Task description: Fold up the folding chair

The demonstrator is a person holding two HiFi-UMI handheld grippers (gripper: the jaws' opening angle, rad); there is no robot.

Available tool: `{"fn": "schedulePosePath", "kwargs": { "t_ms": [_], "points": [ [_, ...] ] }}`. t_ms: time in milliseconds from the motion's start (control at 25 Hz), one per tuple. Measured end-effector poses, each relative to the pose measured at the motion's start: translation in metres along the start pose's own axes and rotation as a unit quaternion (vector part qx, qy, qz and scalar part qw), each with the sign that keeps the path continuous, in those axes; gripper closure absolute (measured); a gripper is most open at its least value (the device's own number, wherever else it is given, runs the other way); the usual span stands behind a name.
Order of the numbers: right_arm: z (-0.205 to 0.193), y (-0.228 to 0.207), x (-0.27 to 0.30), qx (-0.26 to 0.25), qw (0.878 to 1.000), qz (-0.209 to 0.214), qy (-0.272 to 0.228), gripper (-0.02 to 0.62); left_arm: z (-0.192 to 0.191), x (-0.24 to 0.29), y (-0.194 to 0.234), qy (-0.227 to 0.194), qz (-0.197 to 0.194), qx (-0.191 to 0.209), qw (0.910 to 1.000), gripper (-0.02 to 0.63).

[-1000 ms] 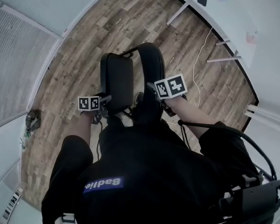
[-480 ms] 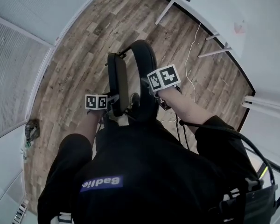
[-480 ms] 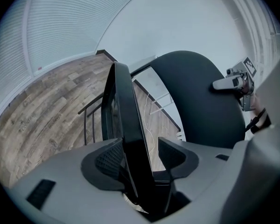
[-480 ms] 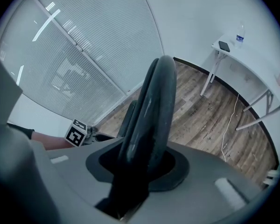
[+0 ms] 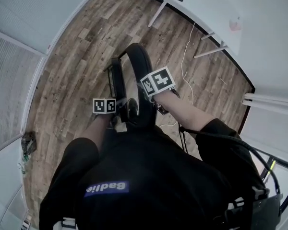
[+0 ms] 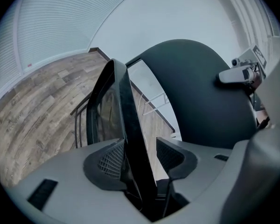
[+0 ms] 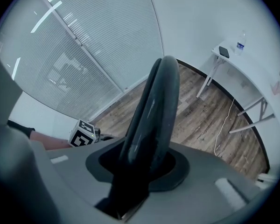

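Edgewise, the folding chair (image 6: pixel 125 104) stands between the left tool's (image 6: pixel 142 154) just-closing jaws.

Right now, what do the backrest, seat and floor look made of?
Backrest: black, smooth with a soft sheen; vinyl padding or moulded plastic, can't tell. Seat: thin black panel, matte; likely the same. Floor: wood-grain planks, wood or laminate.

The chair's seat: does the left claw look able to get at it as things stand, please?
Probably yes. The edge of the seat already stands inside the left claw, whose jaws have just been closing; a gap shows at one pad. Nothing else is in the way.
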State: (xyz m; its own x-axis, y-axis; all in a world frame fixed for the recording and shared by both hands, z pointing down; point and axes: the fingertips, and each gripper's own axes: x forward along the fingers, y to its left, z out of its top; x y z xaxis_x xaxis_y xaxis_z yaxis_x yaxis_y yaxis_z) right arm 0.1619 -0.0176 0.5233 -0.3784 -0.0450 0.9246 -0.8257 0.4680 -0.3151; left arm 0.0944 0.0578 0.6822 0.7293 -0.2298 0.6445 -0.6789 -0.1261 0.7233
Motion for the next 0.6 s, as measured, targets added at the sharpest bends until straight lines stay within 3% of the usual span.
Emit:
{"fn": "schedulePosePath", "kwargs": {
  "t_ms": [480, 600],
  "points": [
    [0.003, 0.006, -0.001, -0.006, 1.000, -0.013, 0.006, 0.485, 0.010, 0.042, -0.012, 0.007, 0.002, -0.011, 0.9999, 0.393],
    [0.002, 0.005, -0.001, -0.017, 0.999, -0.025, 0.012, 0.485, 0.008, 0.054, -0.022, 0.022, 0.003, 0.003, 0.9997, 0.393]
  ]
}}
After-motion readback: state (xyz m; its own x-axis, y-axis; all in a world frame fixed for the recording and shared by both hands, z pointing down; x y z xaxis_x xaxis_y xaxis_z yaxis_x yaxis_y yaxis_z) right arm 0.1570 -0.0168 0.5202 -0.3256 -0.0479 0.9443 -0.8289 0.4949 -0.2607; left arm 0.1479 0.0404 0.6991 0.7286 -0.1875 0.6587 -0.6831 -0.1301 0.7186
